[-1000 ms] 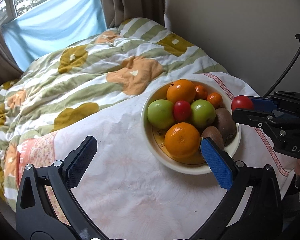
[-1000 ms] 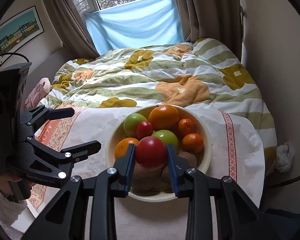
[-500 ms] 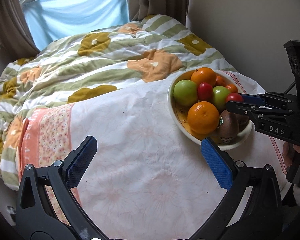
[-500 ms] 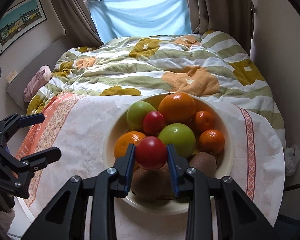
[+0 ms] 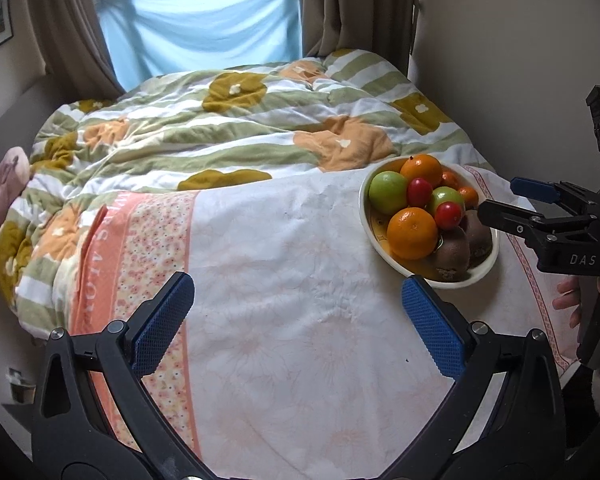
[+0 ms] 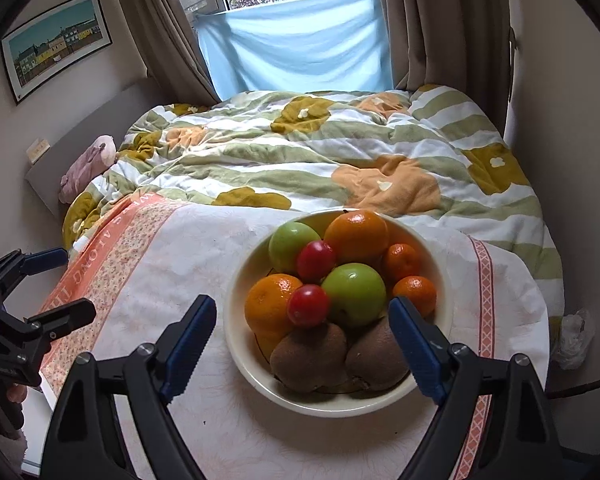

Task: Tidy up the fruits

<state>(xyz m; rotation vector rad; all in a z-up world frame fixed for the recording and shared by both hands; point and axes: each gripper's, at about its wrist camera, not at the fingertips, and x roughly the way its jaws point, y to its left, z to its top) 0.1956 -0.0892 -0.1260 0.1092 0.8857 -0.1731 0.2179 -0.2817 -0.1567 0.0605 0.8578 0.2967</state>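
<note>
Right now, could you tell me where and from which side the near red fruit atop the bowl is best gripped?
Grip the near red fruit across its middle, from above. It sits high on the pile, wedged between an orange and a green apple, so side approaches are blocked and only its top is free.

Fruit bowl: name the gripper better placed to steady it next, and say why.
Right, probably. The right gripper hangs open directly in front of the bowl, its fingers flanking the kiwis. The left gripper is open too, but over bare cloth, with the bowl off to its right.

Fruits (image 6: 354, 294) in bowl (image 6: 236, 344) on cloth (image 6: 204, 240), quilt (image 6: 340, 152) behind
</note>
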